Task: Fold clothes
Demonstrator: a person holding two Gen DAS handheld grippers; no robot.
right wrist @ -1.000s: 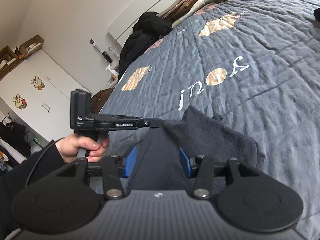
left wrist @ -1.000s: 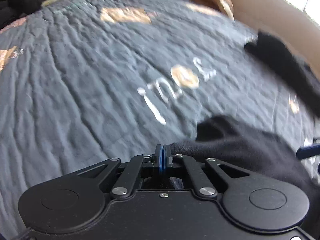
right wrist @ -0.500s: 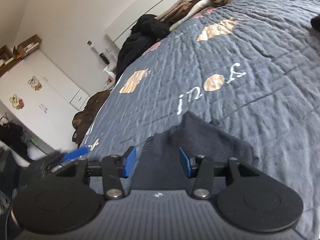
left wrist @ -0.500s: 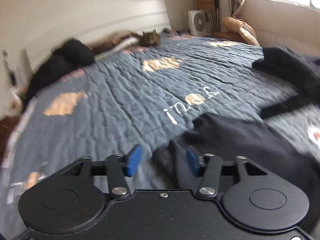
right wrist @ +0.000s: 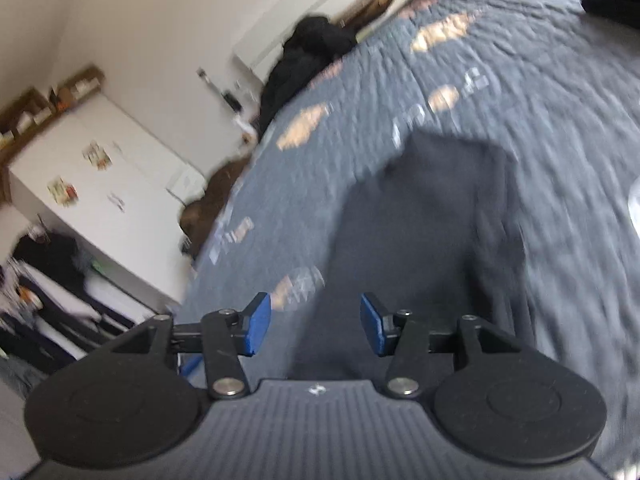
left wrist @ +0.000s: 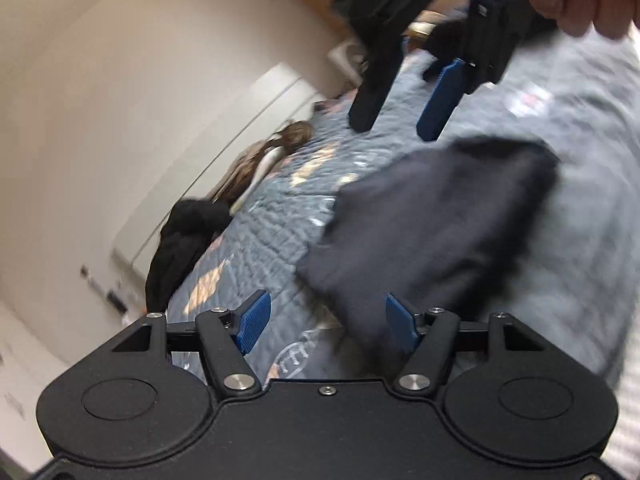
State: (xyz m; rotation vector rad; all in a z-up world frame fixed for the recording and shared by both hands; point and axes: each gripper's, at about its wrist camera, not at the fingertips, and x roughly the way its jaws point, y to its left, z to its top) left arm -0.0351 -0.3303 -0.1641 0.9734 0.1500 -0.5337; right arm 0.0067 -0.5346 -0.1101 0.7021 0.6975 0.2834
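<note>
Both tongs hang open and empty: left tongs (left wrist: 322, 322) lower centre, right tongs (right wrist: 316, 330) too; the garment (left wrist: 432, 224) lies loose on the bed (right wrist: 520, 80), probably for regripping.

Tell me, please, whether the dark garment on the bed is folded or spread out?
Folded: the dark garment lies as a compact bundle on the quilt.

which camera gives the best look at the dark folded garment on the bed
The left wrist view: the dark folded garment shows nearly whole, all its edges against the grey quilt. The right wrist view shows it closer, its near end hidden behind the gripper body.
</note>
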